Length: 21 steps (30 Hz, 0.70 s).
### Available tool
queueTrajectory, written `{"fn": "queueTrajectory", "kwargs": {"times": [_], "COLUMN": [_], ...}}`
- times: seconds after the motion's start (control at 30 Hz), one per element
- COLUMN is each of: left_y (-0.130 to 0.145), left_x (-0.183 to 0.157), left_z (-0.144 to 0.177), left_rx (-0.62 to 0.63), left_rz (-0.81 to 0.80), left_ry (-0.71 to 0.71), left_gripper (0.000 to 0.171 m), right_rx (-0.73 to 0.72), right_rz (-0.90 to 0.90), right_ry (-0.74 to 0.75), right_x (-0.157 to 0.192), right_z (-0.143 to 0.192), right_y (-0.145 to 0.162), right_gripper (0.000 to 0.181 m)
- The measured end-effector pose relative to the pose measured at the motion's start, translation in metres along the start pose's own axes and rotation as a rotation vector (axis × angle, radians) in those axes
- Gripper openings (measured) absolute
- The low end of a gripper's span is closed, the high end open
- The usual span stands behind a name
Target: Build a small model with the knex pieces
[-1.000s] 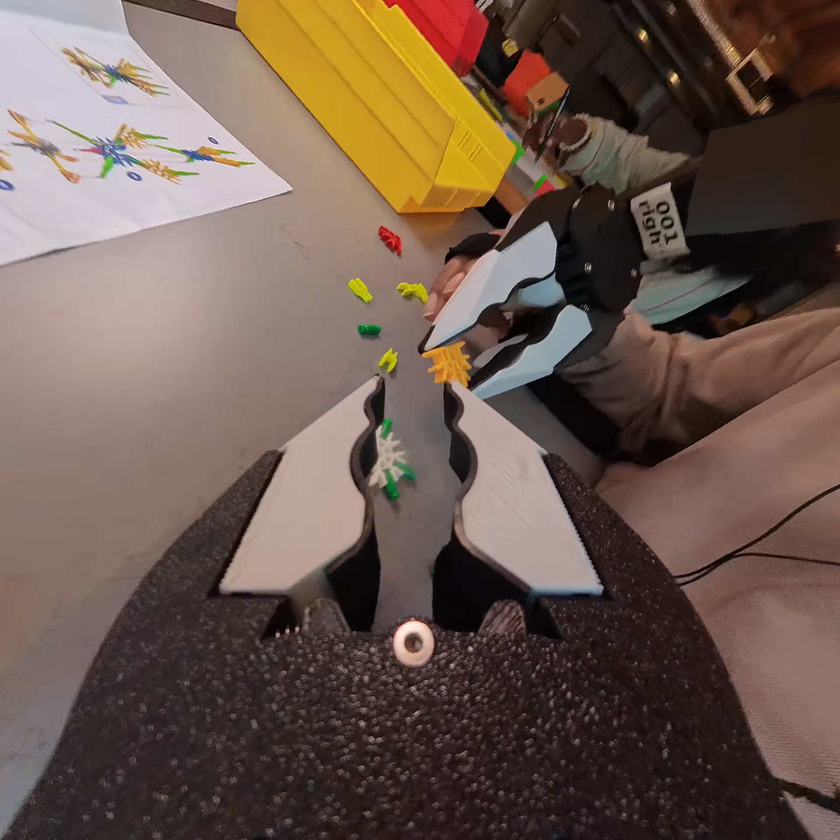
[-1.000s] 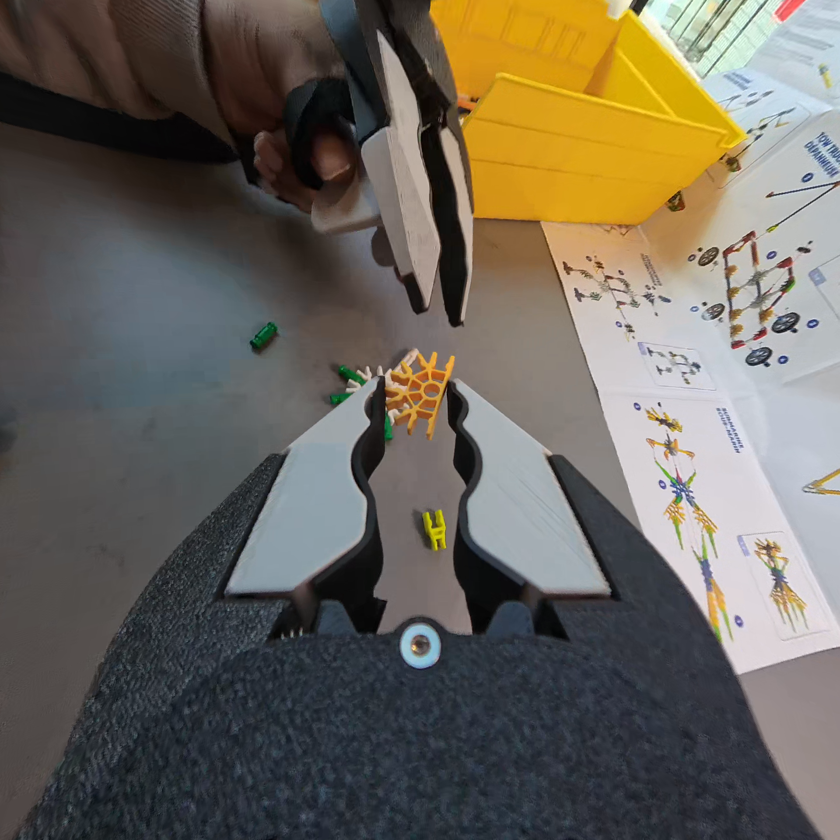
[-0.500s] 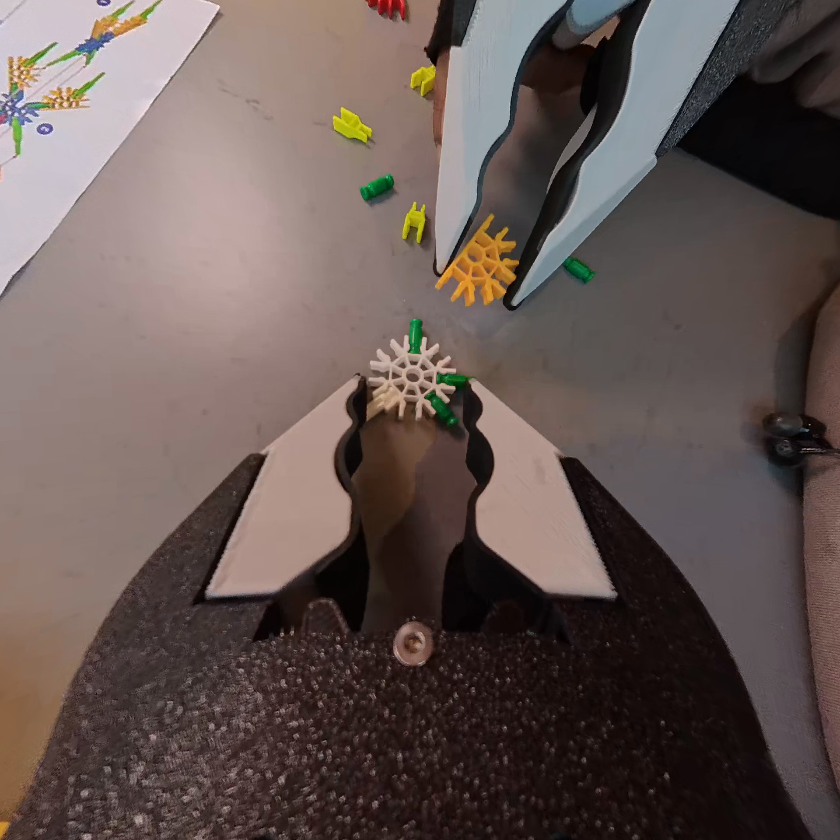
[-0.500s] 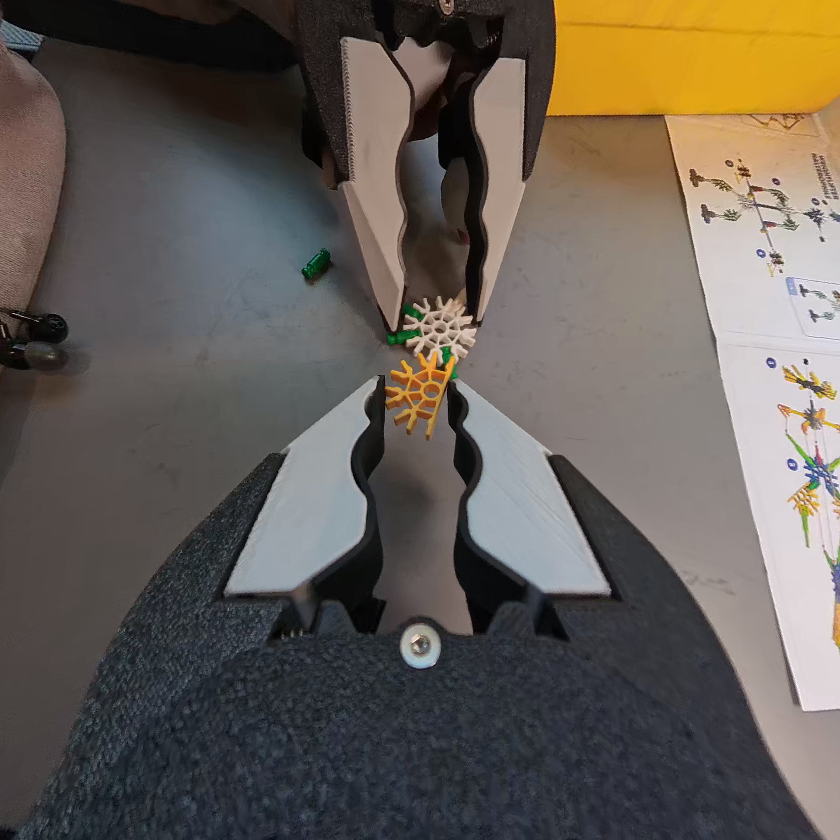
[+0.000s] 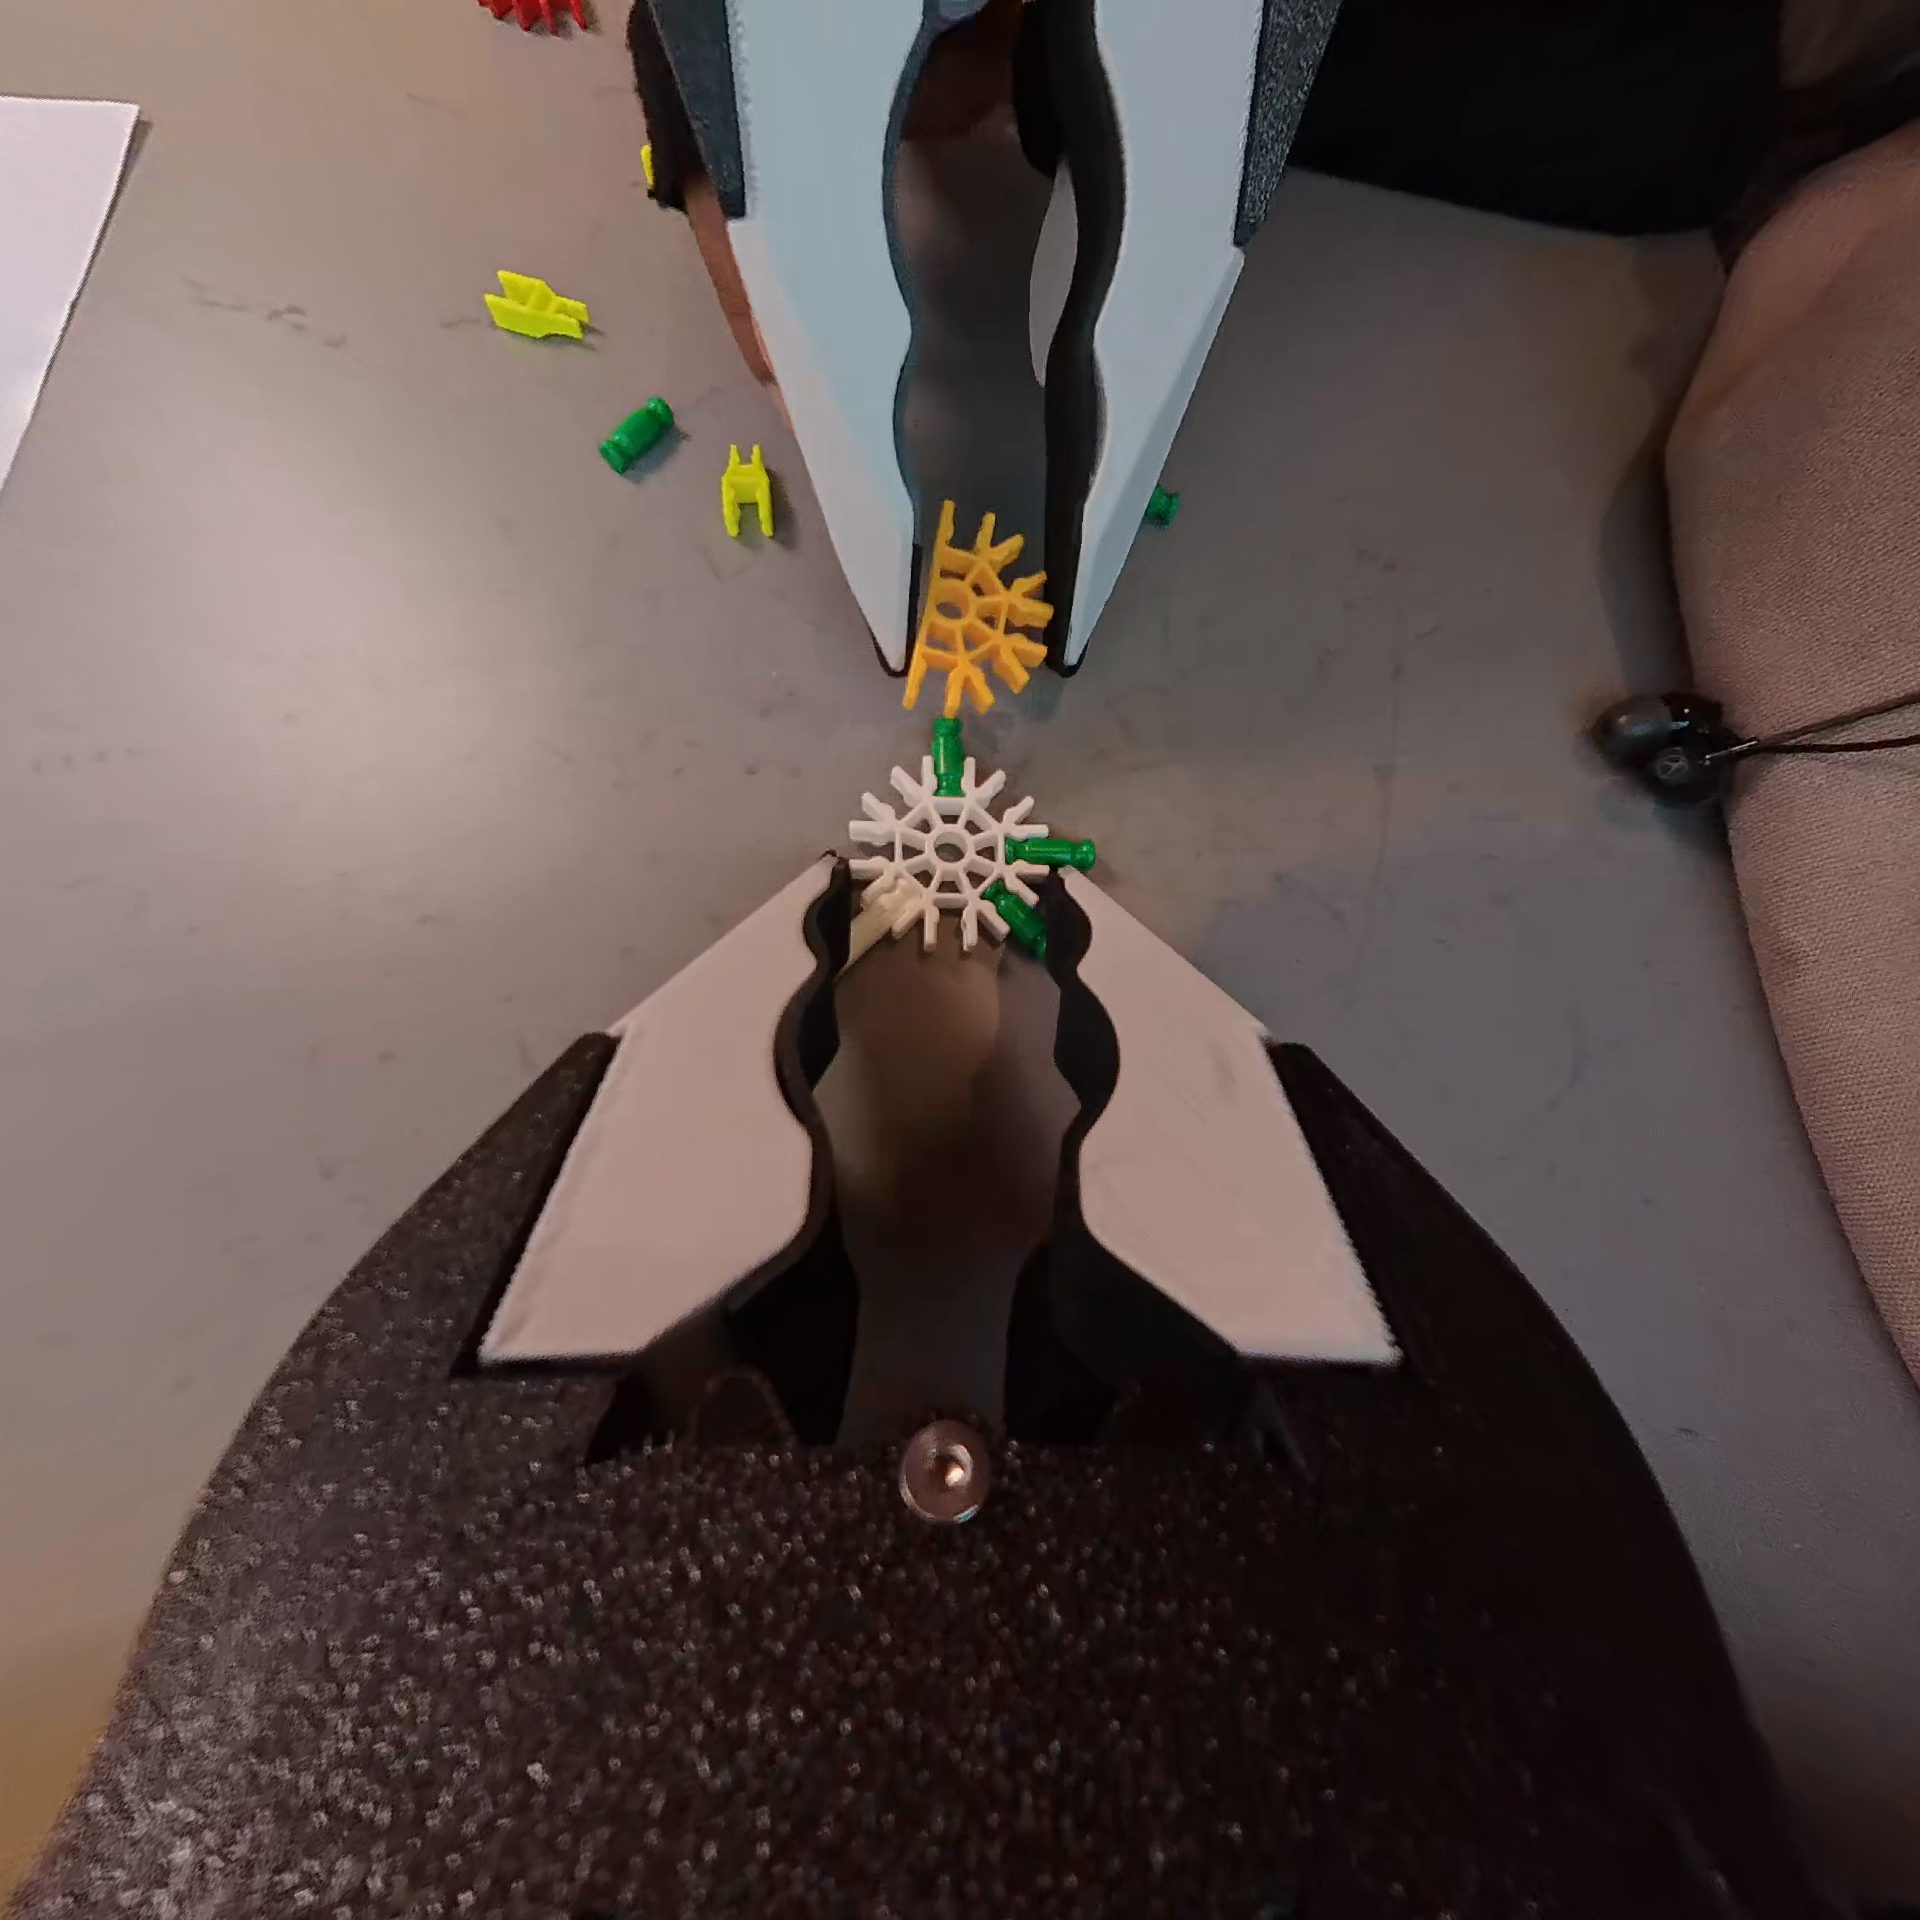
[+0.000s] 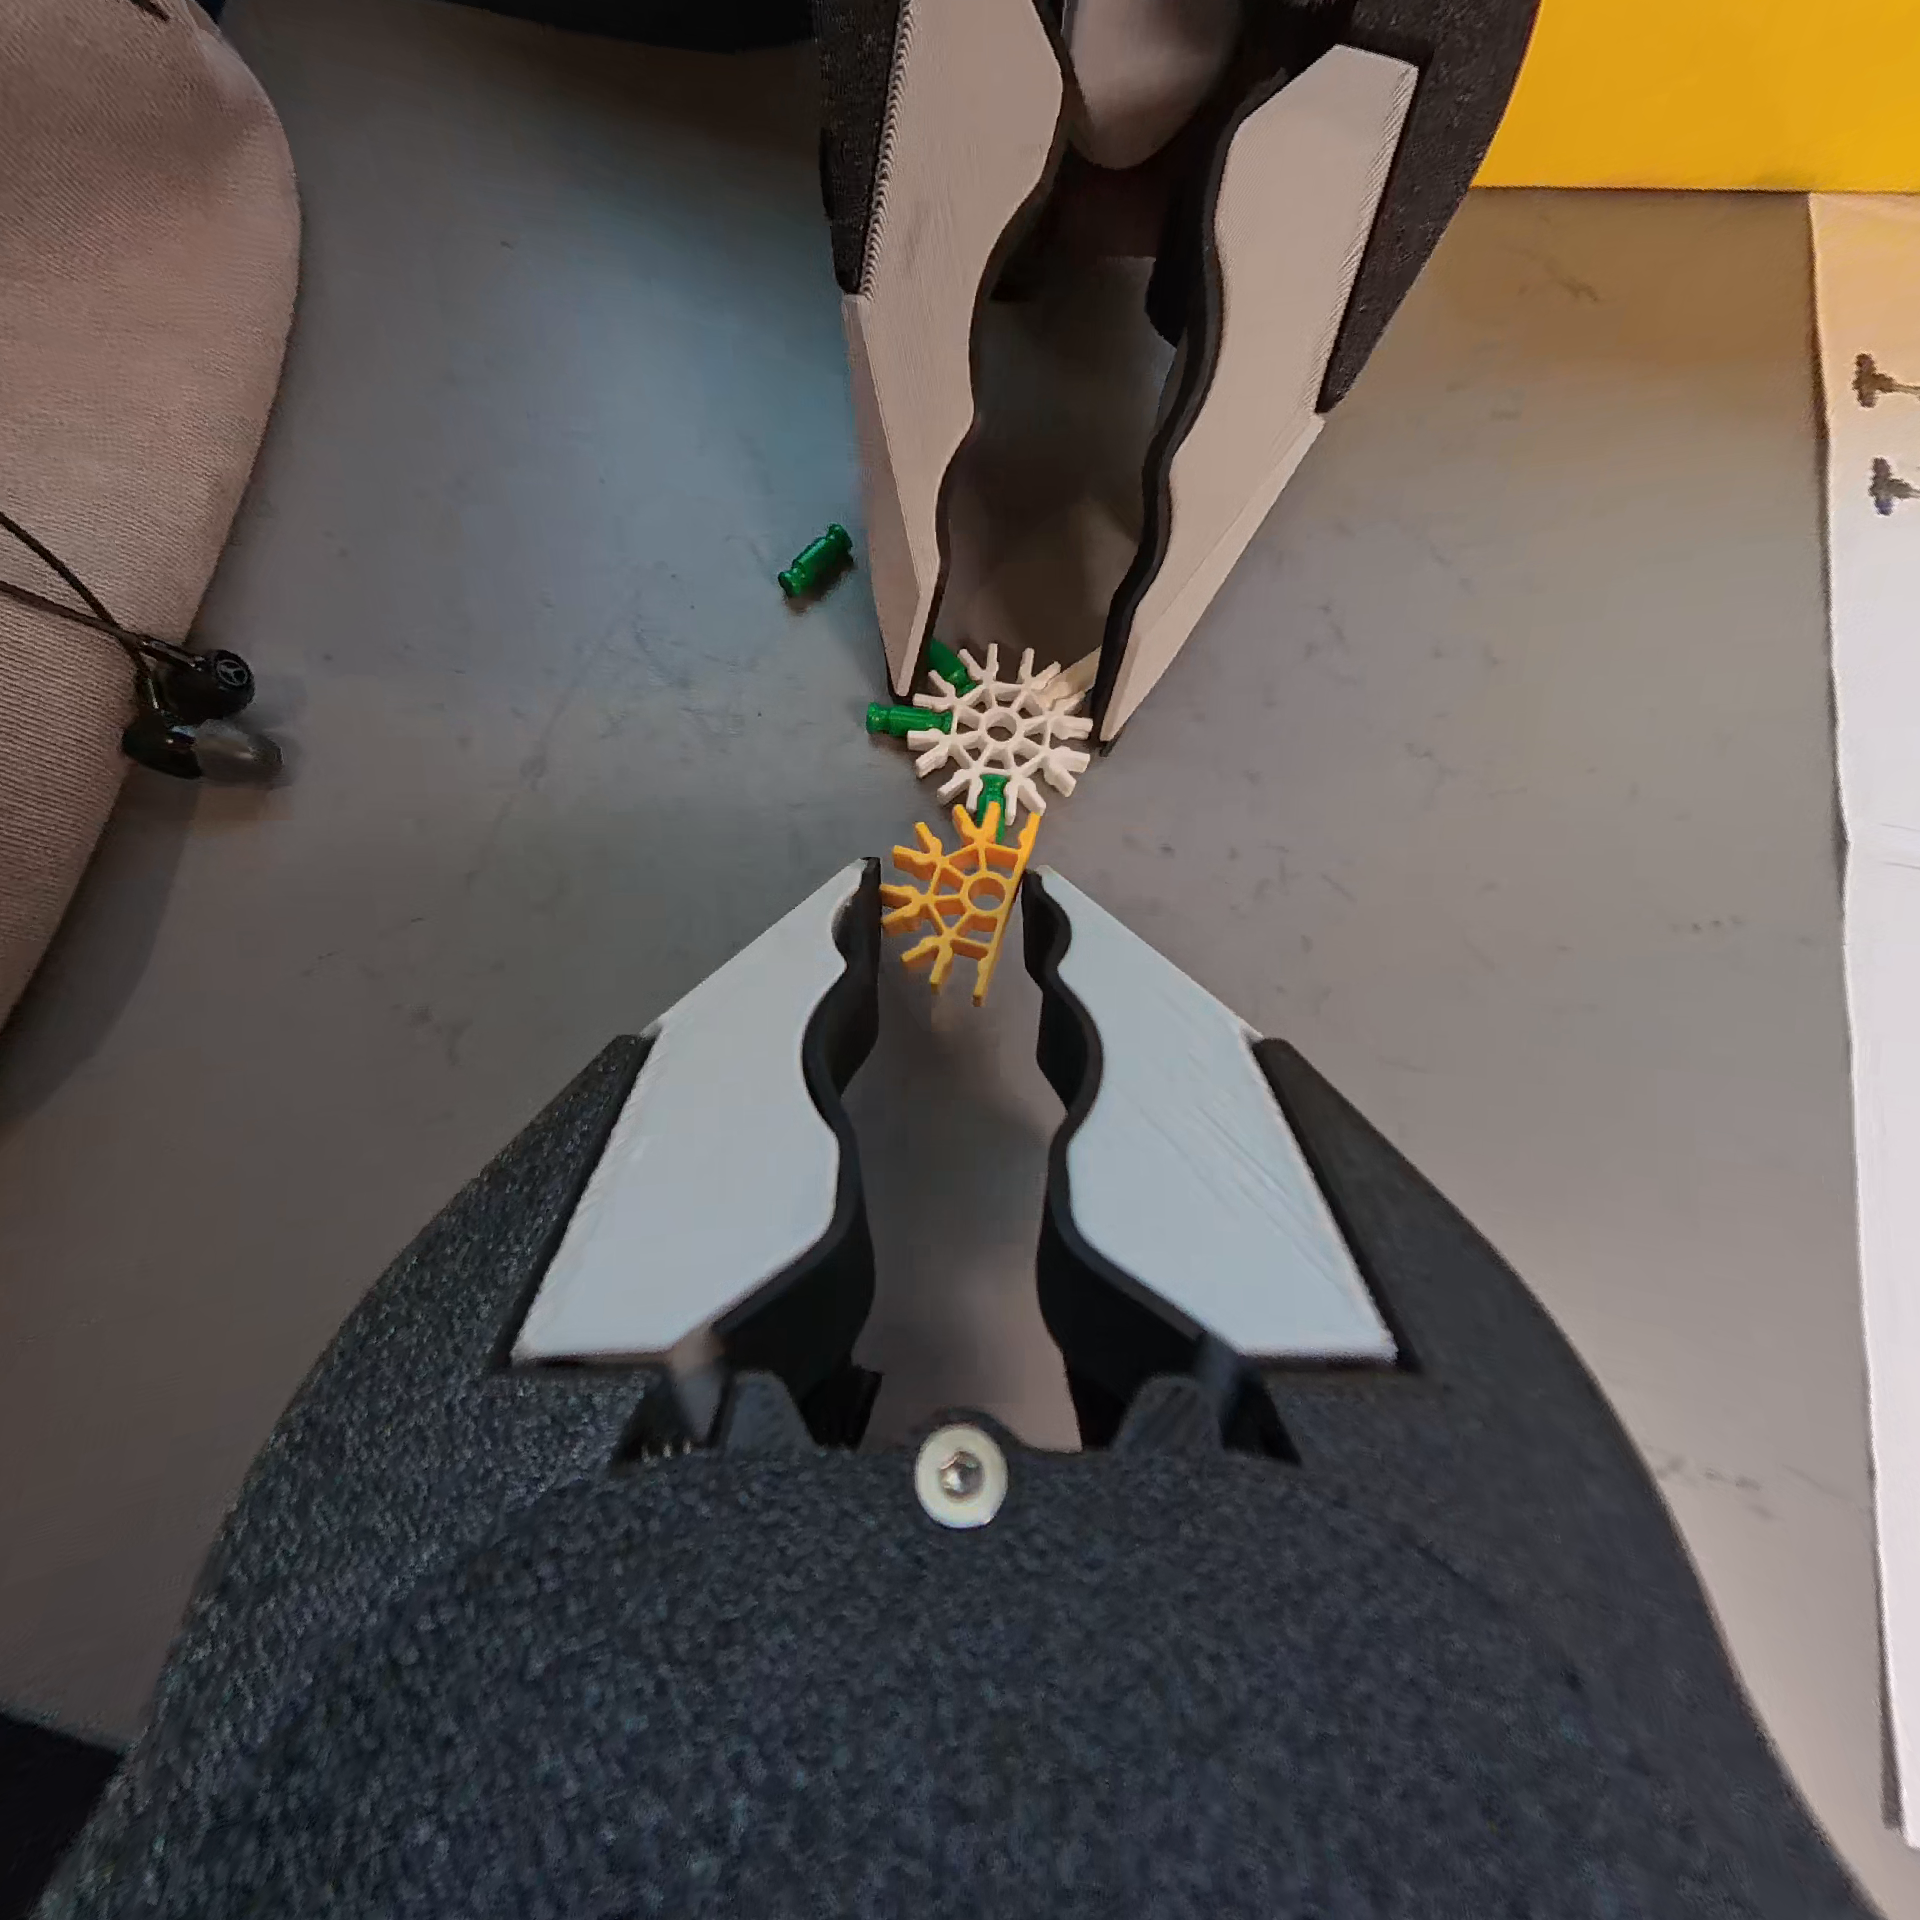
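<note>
Orange connector (image 6: 956, 902) in right tongs (image 6: 943, 883); white snowflake (image 5: 945, 852) in left tongs (image 5: 945, 883); yellow clips (image 5: 535, 307) only leftward.

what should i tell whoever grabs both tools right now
Left tool: shut on the white snowflake connector, which carries three green rods.
Right tool: shut on the orange connector, held on edge.
The two face tip to tip just above the grey table; one green rod points at the orange piece, join unclear.
Loose: yellow clips, green rod.
</note>
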<state>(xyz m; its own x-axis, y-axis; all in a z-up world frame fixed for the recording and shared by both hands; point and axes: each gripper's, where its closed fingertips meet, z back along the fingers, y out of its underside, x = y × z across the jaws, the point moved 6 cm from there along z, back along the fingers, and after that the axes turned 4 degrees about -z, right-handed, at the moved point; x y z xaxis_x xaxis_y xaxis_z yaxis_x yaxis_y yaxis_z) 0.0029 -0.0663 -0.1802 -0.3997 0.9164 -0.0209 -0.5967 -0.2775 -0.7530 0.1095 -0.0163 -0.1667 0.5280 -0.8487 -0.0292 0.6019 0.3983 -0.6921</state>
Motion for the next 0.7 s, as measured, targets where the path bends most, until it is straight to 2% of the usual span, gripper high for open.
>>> {"fn": "queueTrajectory", "kwargs": {"times": [0.33,0.7], "left_y": [0.0004,0.0005], "left_x": [-0.0008,-0.0015], "left_z": [-0.0005,-0.0007], "left_rx": [-0.009,-0.009], "left_rz": [-0.011,-0.020], "left_ry": [-0.006,-0.014], "left_gripper": [0.037,0.037], "right_rx": [0.097,0.106], "right_rz": [0.058,0.059], "right_ry": [-0.105,-0.073], "right_x": [0.0006,-0.0021], "right_z": [-0.0080,-0.0059], "right_y": [-0.0009,-0.0033], "right_gripper": [0.026,0.029]}}
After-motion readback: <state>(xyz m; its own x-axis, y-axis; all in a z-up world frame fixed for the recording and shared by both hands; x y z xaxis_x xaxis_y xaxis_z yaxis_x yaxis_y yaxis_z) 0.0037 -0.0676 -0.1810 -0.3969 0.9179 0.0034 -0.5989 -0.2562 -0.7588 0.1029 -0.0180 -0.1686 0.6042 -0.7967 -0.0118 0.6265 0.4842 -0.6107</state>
